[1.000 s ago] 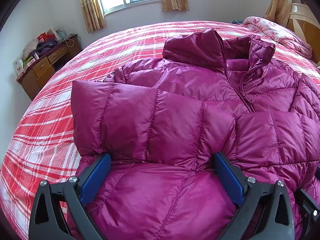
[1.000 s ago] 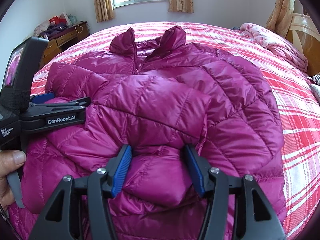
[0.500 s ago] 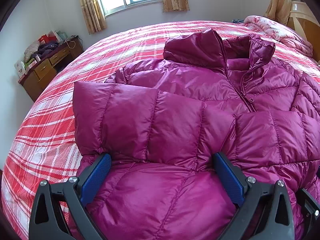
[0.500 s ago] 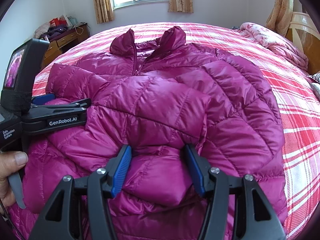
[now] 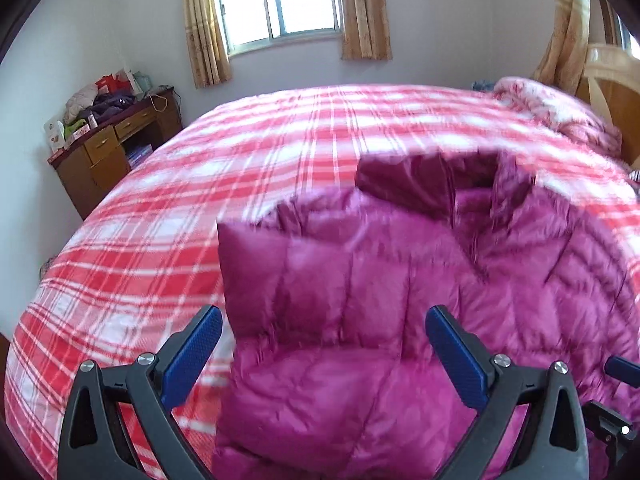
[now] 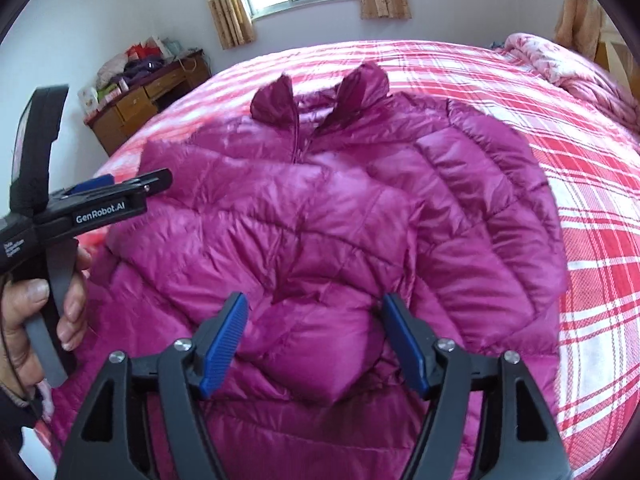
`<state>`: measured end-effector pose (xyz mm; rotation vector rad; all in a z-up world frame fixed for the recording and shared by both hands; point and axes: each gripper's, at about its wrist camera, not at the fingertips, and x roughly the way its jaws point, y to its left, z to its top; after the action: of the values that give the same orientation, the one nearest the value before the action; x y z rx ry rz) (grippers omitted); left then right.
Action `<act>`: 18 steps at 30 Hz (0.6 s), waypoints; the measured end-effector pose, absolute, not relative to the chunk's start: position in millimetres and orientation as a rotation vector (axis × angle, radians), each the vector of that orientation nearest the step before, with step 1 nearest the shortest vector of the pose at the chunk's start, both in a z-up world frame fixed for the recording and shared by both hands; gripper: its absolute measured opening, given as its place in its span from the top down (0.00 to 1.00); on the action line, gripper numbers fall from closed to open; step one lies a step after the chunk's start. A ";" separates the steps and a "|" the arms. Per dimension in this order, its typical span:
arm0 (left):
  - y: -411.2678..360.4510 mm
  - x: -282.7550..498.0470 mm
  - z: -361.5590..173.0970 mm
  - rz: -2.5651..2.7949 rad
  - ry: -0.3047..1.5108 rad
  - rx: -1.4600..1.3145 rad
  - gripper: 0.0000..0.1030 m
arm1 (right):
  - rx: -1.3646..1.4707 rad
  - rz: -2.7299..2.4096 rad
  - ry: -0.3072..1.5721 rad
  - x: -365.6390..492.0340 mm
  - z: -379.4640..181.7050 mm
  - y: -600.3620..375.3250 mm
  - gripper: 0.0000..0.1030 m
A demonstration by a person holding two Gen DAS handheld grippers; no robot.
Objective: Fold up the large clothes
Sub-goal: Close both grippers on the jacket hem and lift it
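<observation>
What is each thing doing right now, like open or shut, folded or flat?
Jacket: lying on the bed, both sleeves folded across the front, collar standing up, zip open at the neck.
Left tool: open, lifted off the jacket.
Right tool: open, jaws just widened; the sleeve cuff lies between them, not pinched.
Bed cover: spread flat.
Curtains: pulled aside.
Desk drawers: shut.

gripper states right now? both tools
Left tool: open, above the jacket, holding nothing.
Right tool: open, jaws just widened; folded sleeve lies between them, not gripped.
</observation>
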<state>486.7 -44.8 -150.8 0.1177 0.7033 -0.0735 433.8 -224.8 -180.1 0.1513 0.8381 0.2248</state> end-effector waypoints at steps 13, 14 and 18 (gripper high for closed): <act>-68.1 625.7 -125.1 -0.083 0.772 0.052 0.01 | 0.224 0.134 0.846 584.9 -131.2 -258.5 0.23; -68.0 633.9 -123.4 -0.080 0.779 0.038 0.01 | 0.226 0.128 0.850 596.2 -130.7 -259.2 0.23; -66.9 676.6 -121.7 -0.078 0.811 -0.030 0.01 | 0.190 0.116 0.856 635.7 -130.9 -255.7 0.23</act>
<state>676.6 -66.9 -121.7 -0.0296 0.8112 -0.0782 635.7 -255.7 -130.9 0.1900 0.8556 0.1164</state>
